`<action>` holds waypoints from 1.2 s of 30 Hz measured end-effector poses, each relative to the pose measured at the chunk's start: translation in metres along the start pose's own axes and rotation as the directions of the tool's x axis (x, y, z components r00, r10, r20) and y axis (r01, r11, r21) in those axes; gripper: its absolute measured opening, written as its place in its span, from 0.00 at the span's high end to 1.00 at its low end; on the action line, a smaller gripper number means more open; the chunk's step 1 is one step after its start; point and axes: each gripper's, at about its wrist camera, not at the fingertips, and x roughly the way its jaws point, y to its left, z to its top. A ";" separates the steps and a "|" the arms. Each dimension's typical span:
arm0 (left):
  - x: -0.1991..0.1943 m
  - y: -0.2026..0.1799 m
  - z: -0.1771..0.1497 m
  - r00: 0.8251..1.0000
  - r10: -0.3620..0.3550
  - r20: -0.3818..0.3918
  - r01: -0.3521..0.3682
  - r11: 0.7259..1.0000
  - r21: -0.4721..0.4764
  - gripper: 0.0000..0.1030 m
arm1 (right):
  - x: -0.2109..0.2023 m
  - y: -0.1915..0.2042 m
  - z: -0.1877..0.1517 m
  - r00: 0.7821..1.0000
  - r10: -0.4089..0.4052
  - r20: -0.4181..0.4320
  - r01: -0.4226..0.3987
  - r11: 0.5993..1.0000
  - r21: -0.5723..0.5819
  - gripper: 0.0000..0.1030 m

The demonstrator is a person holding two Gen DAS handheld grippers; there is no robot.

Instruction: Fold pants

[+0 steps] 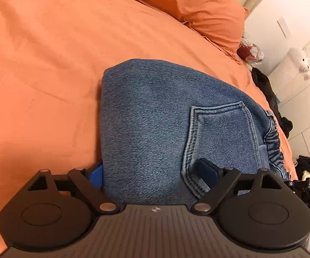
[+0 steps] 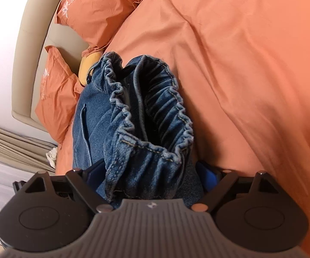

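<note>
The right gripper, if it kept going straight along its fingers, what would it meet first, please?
The right gripper already has the jeans bunched between its fingers, so it would press first into their gathered waistband. Beyond that probably lies the orange bedding, though depth is unclear.

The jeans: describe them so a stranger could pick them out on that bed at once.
Start from the big bed covered in orange bedding, with matching orange pillows at its head. On that cover lies a folded bundle of blue denim jeans. It is the only blue thing on the bed, marked by a stitched patch pocket and a gathered elastic waistband.
</note>
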 end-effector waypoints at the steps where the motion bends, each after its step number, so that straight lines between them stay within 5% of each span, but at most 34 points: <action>1: -0.001 -0.002 0.000 1.000 0.000 0.003 0.000 1.000 0.004 0.10 | -0.001 0.002 -0.001 1.000 -0.008 0.003 0.008 1.000 -0.008 0.23; 9: -0.012 -0.021 -0.002 1.000 0.022 0.017 -0.023 0.997 0.080 0.45 | -0.004 0.022 -0.006 0.998 -0.057 0.041 0.059 0.996 -0.067 0.36; 14: -0.027 -0.033 0.000 0.999 0.031 0.008 -0.032 0.991 0.127 0.58 | -0.021 0.057 -0.008 0.995 -0.076 0.062 0.084 0.986 -0.143 0.47; 23: -0.110 -0.014 0.004 0.996 0.085 0.023 -0.088 0.982 0.165 0.62 | -0.022 0.139 -0.044 1.000 0.016 0.004 -0.014 0.975 -0.220 0.50; 36: -0.266 0.108 0.005 0.954 0.277 0.113 -0.293 0.942 0.162 0.62 | 0.093 0.270 -0.171 0.978 0.181 -0.105 -0.204 0.940 -0.273 0.51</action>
